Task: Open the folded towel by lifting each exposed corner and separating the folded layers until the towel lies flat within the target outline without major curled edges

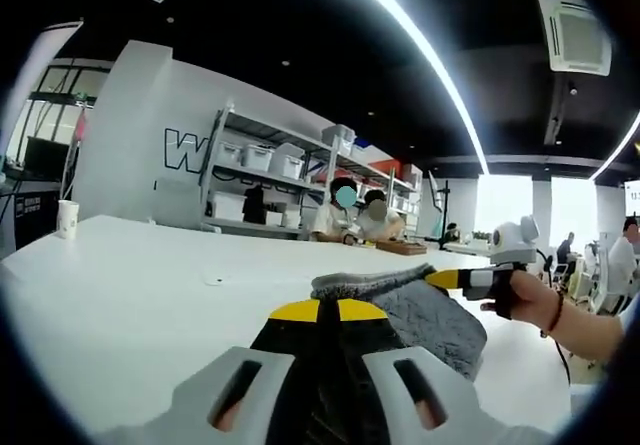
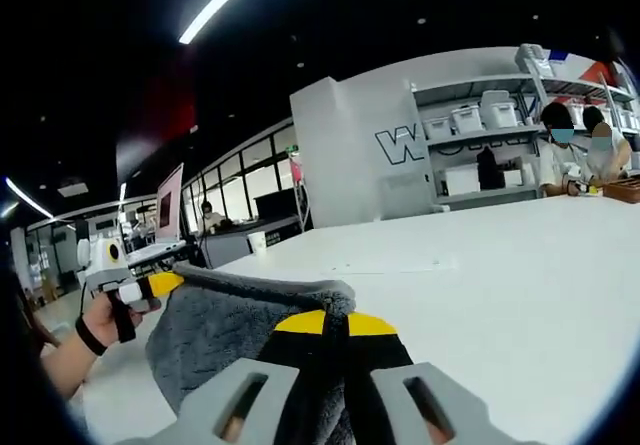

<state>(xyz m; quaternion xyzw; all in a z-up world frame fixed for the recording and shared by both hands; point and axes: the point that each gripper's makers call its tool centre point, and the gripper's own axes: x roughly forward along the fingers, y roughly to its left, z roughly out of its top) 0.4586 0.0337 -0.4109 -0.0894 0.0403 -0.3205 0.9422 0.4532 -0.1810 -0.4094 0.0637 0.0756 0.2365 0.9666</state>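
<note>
A grey towel hangs in the air over the white table, stretched between both grippers. In the left gripper view, my left gripper is shut on one edge of it, yellow tips pressed together. My right gripper comes in from the right, held by a hand, and pinches the towel's far corner. In the right gripper view, my right gripper is shut on the towel. The left gripper grips its other end at the left.
A paper cup stands near the table's far left edge. Shelves with white bins line the wall behind the table. Two people sit at the far side beside a wooden board. A faint mark shows on the table top.
</note>
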